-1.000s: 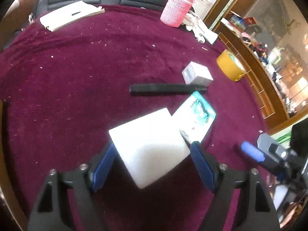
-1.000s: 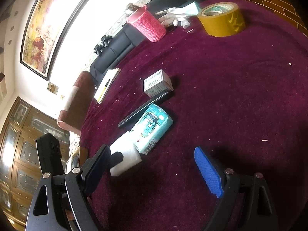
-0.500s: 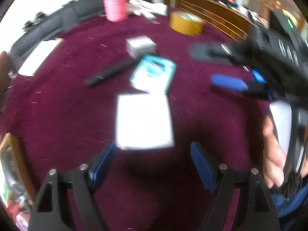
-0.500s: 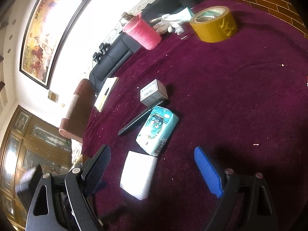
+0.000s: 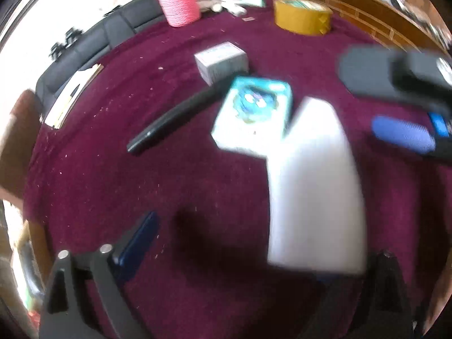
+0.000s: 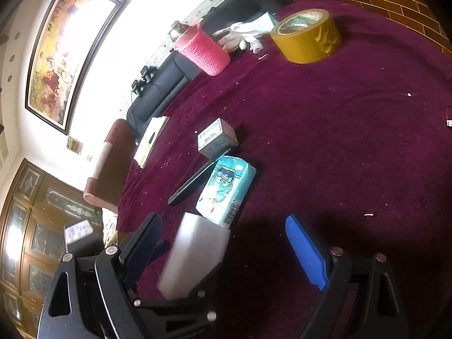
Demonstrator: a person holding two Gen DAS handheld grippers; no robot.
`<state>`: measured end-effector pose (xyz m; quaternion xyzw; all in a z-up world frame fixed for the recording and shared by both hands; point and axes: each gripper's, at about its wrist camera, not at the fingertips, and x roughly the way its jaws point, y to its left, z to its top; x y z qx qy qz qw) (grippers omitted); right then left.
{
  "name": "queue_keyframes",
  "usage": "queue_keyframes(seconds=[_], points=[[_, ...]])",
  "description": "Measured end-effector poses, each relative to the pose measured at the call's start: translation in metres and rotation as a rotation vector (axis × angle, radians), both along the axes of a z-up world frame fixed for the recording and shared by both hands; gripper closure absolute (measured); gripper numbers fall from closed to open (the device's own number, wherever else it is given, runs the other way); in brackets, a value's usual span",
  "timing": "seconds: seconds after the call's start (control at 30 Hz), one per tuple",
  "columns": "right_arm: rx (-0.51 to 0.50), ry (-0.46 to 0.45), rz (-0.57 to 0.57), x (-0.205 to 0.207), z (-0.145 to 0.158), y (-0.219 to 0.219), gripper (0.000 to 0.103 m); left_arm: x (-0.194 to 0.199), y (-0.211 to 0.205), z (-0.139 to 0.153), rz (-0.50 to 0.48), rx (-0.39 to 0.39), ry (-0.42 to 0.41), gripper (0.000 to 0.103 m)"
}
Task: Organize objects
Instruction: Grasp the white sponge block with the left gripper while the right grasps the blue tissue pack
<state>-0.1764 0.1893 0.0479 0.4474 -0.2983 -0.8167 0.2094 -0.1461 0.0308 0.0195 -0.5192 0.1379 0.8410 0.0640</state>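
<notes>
White block now beside the teal packet, left jaws wider.

Left gripper fingers just opened wider; right gripper fingers spread.

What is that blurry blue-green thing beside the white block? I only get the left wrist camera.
Observer: The right wrist view shows it sharply: a packet with a cartoon face and a barcode.
Operator: Is anything on the wall?
Observer: Yes, a large framed painting hangs there.
Operator: And that pale thing at the table's far edge?
Observer: A notebook with a pen lying on it.
</notes>
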Motion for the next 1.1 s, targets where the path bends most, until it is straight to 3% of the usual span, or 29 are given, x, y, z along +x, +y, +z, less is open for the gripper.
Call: queue_keyframes(seconds=[0.07, 0.13, 0.2, 0.3, 0.37, 0.5, 0.63, 0.77, 0.9, 1.03, 1.1], points=[[0.007, 0.003, -0.012, 0.000, 0.000, 0.002, 0.010, -0.007, -0.005, -0.002, 0.041, 0.042, 0.007, 0.008], [0.007, -0.003, -0.022, -0.001, -0.001, 0.004, 0.010, -0.007, -0.013, -0.002, 0.077, 0.099, 0.035, 0.015], [0.005, -0.009, -0.028, -0.002, -0.002, 0.005, 0.010, -0.004, -0.023, -0.001, 0.100, 0.201, 0.048, 0.048], [0.015, -0.010, -0.026, -0.002, -0.004, 0.003, 0.010, 0.000, -0.032, 0.002, 0.142, 0.268, 0.077, 0.086], [0.026, -0.009, -0.024, -0.002, -0.004, 0.002, 0.010, 0.006, -0.043, 0.002, 0.164, 0.337, 0.076, 0.089], [0.044, -0.008, -0.024, -0.004, -0.005, 0.001, 0.010, 0.035, -0.058, 0.011, 0.233, 0.390, 0.140, 0.090], [0.102, 0.018, -0.017, -0.013, -0.006, -0.007, 0.010, 0.068, -0.073, 0.021, 0.264, 0.372, 0.253, 0.090], [0.090, 0.005, -0.022, -0.042, -0.006, -0.014, 0.010, 0.077, -0.085, 0.026, 0.282, 0.334, 0.353, 0.090], [0.098, -0.031, 0.001, -0.074, -0.017, -0.033, 0.010, 0.069, -0.100, 0.020, 0.300, 0.361, 0.350, 0.090], [0.129, -0.029, 0.055, -0.077, -0.019, -0.051, 0.009, 0.069, -0.109, 0.020, 0.317, 0.349, 0.365, 0.090], [0.051, -0.077, 0.165, -0.064, -0.017, -0.060, 0.009, 0.068, -0.110, 0.019, 0.317, 0.346, 0.361, 0.090]])
